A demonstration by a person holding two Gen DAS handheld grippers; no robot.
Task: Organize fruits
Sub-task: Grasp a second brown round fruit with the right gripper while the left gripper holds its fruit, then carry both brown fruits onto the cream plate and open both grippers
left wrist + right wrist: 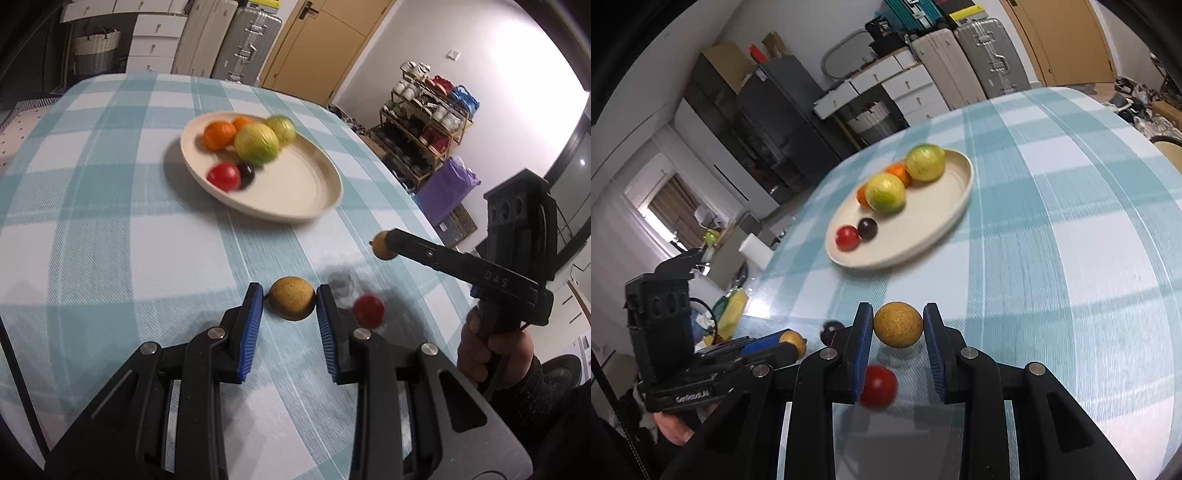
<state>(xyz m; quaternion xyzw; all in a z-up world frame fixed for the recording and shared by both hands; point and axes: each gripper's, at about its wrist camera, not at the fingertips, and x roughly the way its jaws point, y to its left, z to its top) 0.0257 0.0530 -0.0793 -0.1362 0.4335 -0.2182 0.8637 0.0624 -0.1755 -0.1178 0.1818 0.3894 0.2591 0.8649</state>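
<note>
A cream plate (295, 184) (945, 218) on the checked tablecloth holds two green-yellow fruits (256, 143), oranges (219, 135), a red fruit (224, 176) and a dark one (246, 171). My left gripper (290, 301) is shut on a tan round fruit (291, 297), held just above the cloth. My right gripper (898, 330) is shut on another tan round fruit (898, 329), seen in the left wrist view (383, 245) raised at the right. A loose red fruit (368, 310) (878, 386) lies on the cloth below the right gripper. A dark fruit (831, 330) lies near the left gripper.
The table's right edge (417, 199) curves close to both grippers. Beyond it stand a shoe rack (424, 122) and a purple bag (447, 184). Drawers and suitcases (964, 62) line the far wall. A hand (495, 354) holds the right gripper.
</note>
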